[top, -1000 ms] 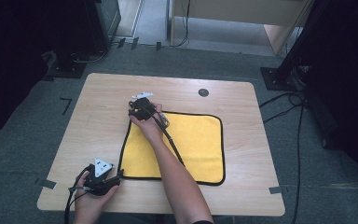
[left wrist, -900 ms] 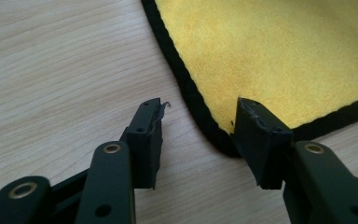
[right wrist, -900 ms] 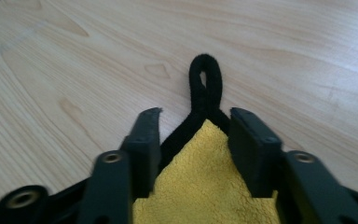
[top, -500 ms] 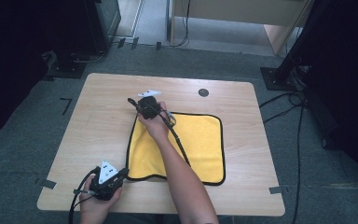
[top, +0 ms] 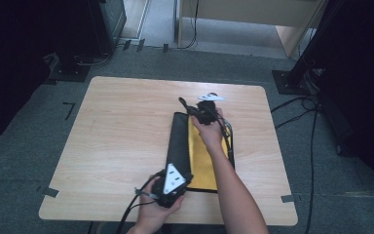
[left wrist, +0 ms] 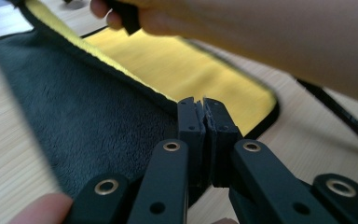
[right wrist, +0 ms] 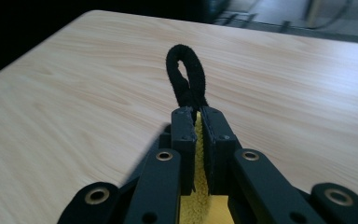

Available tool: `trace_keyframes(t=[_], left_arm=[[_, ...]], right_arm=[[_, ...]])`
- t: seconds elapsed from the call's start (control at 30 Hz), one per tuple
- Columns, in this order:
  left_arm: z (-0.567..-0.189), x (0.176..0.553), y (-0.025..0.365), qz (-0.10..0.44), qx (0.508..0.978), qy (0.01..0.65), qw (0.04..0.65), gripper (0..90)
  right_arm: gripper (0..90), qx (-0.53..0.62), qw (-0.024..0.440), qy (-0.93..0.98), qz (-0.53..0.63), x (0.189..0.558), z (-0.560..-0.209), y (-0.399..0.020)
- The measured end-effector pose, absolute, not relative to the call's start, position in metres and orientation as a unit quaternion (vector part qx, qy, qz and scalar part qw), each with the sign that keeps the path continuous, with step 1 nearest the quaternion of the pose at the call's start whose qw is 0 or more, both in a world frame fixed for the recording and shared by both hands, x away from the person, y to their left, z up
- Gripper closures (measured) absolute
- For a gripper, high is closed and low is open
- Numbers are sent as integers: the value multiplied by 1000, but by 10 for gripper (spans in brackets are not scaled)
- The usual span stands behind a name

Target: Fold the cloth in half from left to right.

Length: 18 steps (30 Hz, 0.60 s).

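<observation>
Nearest the person, the left hand-held gripper (top: 173, 181) is clamped on the near corner of the cloth (top: 198, 155). In the left gripper view its jaws stand pressed together on the black-trimmed edge, the grey underside draped to one side and the yellow face beyond. The risk here is a thin bite: only the very hem looks to be between the pads, and if the hand pulls faster than its partner, that corner could slide out and the fold collapse.

The left hand (top: 155, 210) sits low at the near edge of the worktop (top: 121, 131), palm around the gripper body, forearm coming in from below, grey plate facing up.

Mid-table, the cloth lies half folded: its dark underside is turned up in a long strip lying over the left part of the yellow face, running from near to far across the middle of the worktop. If the two corners travel unevenly, the folded edge will likely land skewed or bunched.

Farther out, the right hand-held gripper (top: 199, 113) is shut on the far corner; the right gripper view shows yellow pile between the jaws and the black hanging loop (right wrist: 186, 77) poking out ahead. That loop could snag or spring the hem loose. The right forearm (top: 229, 185) reaches diagonally over the cloth, wrist bent down, and could drag on the yellow face.
</observation>
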<state>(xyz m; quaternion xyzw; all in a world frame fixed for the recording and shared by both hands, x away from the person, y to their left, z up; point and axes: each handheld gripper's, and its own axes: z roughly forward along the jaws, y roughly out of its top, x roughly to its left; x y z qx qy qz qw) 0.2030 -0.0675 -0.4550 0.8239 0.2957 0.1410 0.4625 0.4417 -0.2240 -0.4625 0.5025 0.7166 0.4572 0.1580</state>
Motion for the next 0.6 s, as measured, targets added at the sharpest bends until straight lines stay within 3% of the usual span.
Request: trace_keyframes(t=[0.03, 0.17, 0.27, 0.33, 0.53, 0.6], left_arm=[[-461, 206, -88, 123, 824, 292, 470, 878], [-475, 215, -117, 71, 824, 286, 483, 855], [-477, 215, -118, 52, 824, 289, 485, 534], [-475, 215, -107, 56, 823, 286, 488, 433], [-477, 229, -66, 89, 816, 319, 474, 403], [-488, 243, -47, 116, 819, 363, 430, 419]], right_arm=[[850, 520, 163, 708, 449, 439, -468, -254], [839, 555, 172, 687, 437, 435, -477, -297], [679, 591, 196, 656, 426, 433, -482, -323], [659, 605, 201, 644, 423, 429, -485, -338], [536, 599, 214, 650, 416, 417, -485, -344], [525, 594, 213, 663, 403, 412, -487, -336]])
